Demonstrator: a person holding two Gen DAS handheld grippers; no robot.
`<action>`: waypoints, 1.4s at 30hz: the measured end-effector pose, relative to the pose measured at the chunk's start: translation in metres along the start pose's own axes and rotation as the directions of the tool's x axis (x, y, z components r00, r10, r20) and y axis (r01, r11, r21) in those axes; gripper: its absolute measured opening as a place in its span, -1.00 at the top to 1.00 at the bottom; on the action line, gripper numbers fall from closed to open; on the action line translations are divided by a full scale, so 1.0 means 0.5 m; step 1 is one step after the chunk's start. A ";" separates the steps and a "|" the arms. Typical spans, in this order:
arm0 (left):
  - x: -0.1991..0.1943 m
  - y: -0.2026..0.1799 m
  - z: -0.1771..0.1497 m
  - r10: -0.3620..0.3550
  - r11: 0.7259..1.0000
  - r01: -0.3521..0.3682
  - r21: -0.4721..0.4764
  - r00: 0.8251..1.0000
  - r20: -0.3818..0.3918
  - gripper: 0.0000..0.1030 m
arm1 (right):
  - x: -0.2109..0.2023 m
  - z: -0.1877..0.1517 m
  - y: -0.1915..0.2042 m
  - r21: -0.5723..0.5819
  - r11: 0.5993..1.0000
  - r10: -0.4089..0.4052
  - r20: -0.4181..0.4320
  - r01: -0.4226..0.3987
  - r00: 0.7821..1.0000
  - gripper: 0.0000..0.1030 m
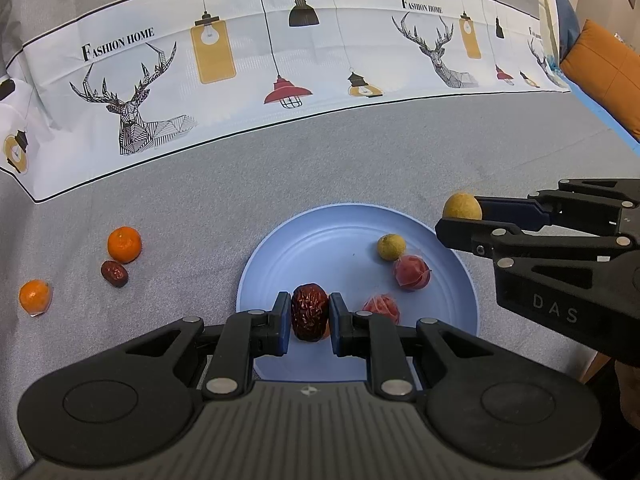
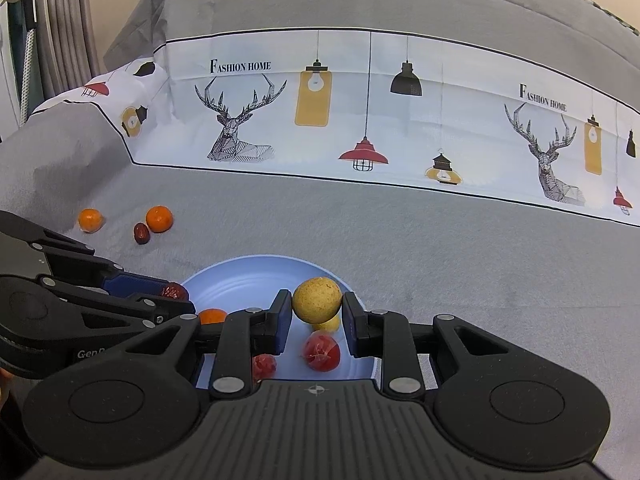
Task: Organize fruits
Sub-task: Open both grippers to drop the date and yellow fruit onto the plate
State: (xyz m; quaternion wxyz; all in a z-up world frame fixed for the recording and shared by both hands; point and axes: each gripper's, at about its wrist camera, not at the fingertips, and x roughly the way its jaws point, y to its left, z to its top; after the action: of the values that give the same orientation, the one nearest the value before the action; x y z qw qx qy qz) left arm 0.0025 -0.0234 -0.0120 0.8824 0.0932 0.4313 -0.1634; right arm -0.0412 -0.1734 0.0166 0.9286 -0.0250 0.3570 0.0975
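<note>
My left gripper point(image 1: 310, 316) is shut on a wrinkled dark red date point(image 1: 310, 312) above the near side of the blue plate point(image 1: 320, 236). My right gripper point(image 2: 317, 312) is shut on a round yellow-brown fruit point(image 2: 317, 299) over the plate's point(image 2: 240, 276) right part; the left wrist view shows that fruit point(image 1: 462, 207) at the plate's right rim. On the plate lie a second yellow fruit point(image 1: 391, 246), two red wrapped fruits point(image 1: 412, 273) point(image 1: 382, 307) and a small orange point(image 2: 213, 315), partly hidden.
Left of the plate on the grey cloth point(image 1: 180, 220) lie two oranges point(image 1: 124, 244) point(image 1: 35, 297) and another date point(image 1: 114, 273). A white printed band point(image 1: 280, 60) with deer and lamps runs across the back. An orange cushion point(image 1: 600, 76) sits at far right.
</note>
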 end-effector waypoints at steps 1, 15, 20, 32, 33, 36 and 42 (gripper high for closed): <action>0.000 0.000 0.000 0.000 1.000 0.000 -0.001 1.000 0.000 0.59 | 0.000 0.000 0.000 -0.001 1.000 0.000 -0.001 0.000 1.000 0.45; 0.001 0.001 0.000 -0.002 1.000 0.002 0.000 1.000 0.001 0.59 | 0.006 -0.003 0.000 -0.005 1.000 0.003 -0.009 -0.003 1.000 0.44; 0.001 0.002 -0.001 -0.004 1.000 0.004 -0.001 1.000 0.000 0.59 | 0.008 -0.003 0.000 -0.007 1.000 0.004 -0.014 -0.004 1.000 0.44; 0.002 -0.007 0.000 -0.023 1.000 0.023 0.006 1.000 -0.004 0.55 | 0.011 -0.005 0.002 -0.009 1.000 -0.011 -0.024 0.011 1.000 0.08; 0.002 -0.007 0.001 -0.022 1.000 0.022 0.005 1.000 -0.003 0.55 | 0.011 -0.004 0.002 -0.009 1.000 -0.010 -0.023 0.010 1.000 0.08; 0.003 -0.007 0.001 -0.019 1.000 0.019 0.009 1.000 -0.002 0.55 | 0.011 -0.005 0.002 -0.009 1.000 -0.011 -0.023 0.010 1.000 0.07; 0.002 -0.005 0.000 -0.013 1.000 0.013 0.005 1.000 0.001 0.55 | 0.011 -0.005 0.005 -0.010 1.000 -0.009 -0.023 0.009 1.000 0.07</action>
State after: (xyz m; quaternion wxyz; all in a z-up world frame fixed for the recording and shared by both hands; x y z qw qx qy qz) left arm 0.0021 -0.0261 -0.0126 0.8813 0.0925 0.4308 -0.1705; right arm -0.0392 -0.1703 0.0112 0.9248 -0.0325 0.3670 0.0948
